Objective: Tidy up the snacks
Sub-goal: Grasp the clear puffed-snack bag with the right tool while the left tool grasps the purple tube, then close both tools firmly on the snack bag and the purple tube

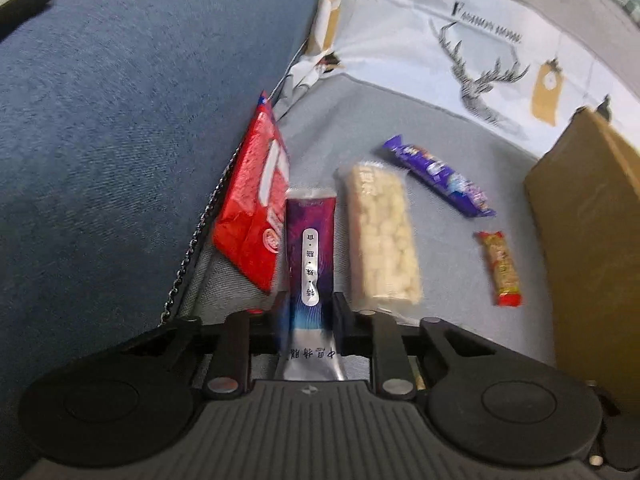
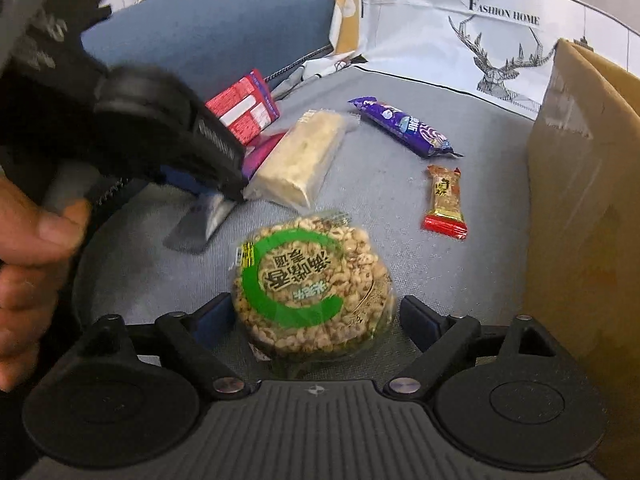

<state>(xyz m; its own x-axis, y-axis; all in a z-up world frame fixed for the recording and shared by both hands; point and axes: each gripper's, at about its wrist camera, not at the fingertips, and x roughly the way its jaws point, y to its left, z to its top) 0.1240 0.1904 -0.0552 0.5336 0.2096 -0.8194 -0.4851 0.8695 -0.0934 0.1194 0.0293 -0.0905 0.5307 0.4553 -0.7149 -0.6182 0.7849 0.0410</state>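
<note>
Left gripper (image 1: 307, 312) fingers are pinching the purple stick packet (image 1: 310, 248) on the grey cushion (image 1: 440, 248). Right gripper (image 2: 316, 316) fingers are spread wide around the round puffed-grain cake (image 2: 310, 284), not squeezing it; cardboard box (image 2: 580, 200) on the right.

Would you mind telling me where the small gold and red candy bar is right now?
The small gold and red candy bar lies on the grey cushion, right of centre in both wrist views, between the purple wafer bar and the cardboard box.

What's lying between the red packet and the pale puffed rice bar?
A purple snack stick, gripped by the left tongs, shown in the left wrist view.
</note>
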